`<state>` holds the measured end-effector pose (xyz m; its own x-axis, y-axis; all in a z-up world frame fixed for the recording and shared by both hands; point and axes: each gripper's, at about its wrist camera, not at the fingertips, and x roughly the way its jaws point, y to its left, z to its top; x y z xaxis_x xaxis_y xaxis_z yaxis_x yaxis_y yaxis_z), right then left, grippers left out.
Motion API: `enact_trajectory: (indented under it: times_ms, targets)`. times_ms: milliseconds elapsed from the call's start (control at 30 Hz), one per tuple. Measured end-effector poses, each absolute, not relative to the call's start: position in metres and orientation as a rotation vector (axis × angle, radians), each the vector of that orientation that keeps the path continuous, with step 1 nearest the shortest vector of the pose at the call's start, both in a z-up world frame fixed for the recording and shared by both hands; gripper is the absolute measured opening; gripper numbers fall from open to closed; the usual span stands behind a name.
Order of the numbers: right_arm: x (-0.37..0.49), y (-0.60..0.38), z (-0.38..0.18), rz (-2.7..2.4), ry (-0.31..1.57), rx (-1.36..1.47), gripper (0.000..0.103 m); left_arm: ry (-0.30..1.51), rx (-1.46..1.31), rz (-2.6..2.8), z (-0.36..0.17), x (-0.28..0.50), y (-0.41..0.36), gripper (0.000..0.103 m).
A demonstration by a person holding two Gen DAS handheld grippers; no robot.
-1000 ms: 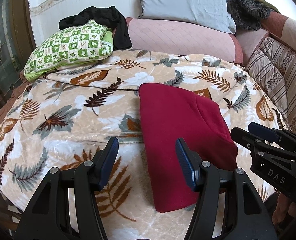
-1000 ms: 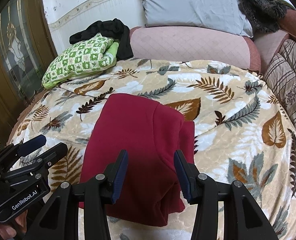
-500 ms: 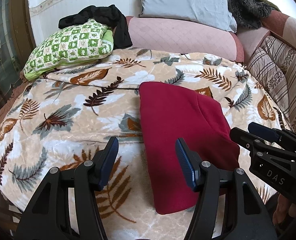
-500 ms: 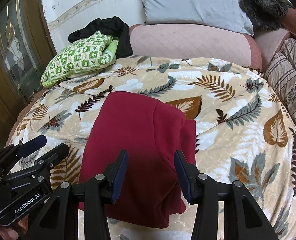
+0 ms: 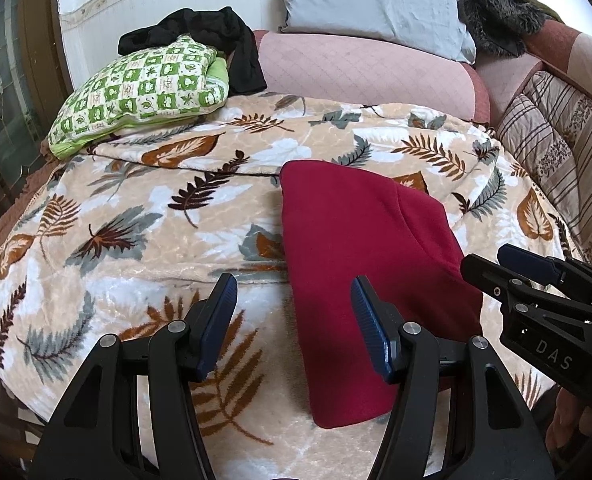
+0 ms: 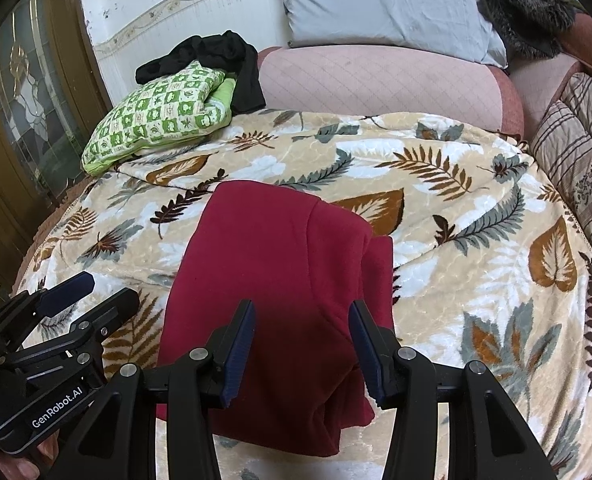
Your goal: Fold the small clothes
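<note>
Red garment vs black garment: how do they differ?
The red garment lies folded flat mid-blanket; the black garment sits crumpled at the back. Red rests directly on the blanket; black drapes over the green checked pillow. Neither is held by a gripper.

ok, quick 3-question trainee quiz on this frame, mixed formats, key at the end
1. True or false: the red garment lies on the leaf-print blanket, and neither gripper grips it.
2. Multiple choice: what lies on top of the green checked pillow? A) a grey pillow B) a black garment C) a striped cushion
3. Fill in: in the right wrist view, the left gripper appears at the lower ____ of the picture.

Key:
1. True. The left gripper and the right gripper both stand open above the fabric.
2. B, the black garment.
3. left
</note>
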<state>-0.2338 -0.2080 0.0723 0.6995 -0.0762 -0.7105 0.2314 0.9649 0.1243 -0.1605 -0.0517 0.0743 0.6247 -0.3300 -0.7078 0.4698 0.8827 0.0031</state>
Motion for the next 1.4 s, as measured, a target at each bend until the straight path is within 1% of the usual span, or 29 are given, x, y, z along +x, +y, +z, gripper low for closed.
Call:
enact_trajectory:
  times_ms: [667,1400]
  targets:
    - [-0.230,-0.201,0.064,-0.175,0.794,0.227,0.050,0.786,0.190,-0.450,0.070,-0.160,-0.051,0.059]
    - [-0.227,-0.198,0.060,-0.174,0.802,0.235,0.052,0.801,0.207,-0.450,0.064,-0.156,-0.054,0.059]
